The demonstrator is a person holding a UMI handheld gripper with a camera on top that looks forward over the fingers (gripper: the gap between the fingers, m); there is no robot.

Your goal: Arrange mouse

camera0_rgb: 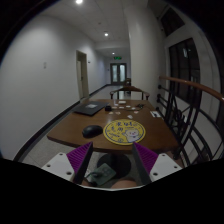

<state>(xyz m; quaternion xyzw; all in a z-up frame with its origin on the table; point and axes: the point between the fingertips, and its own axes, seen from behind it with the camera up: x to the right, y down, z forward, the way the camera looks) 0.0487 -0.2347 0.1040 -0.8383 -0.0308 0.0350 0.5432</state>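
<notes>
A dark mouse (92,131) lies on a wooden table (75,130), just left of a round yellow mat with a printed pattern (124,129). My gripper (112,150) is held back from the table's near edge, well short of the mouse. Its fingers stand wide apart with the purple pads (76,159) showing, and they hold nothing. Low between the fingers I see a dark round shape (115,161) and a small grey-green item (102,174). I cannot tell what these are.
A closed dark laptop (90,108) lies at the table's far left. A small dark item (155,112) sits at the far right. Chairs (128,93) stand behind the table. A long corridor runs beyond, with a railing and dark windows (185,80) on the right.
</notes>
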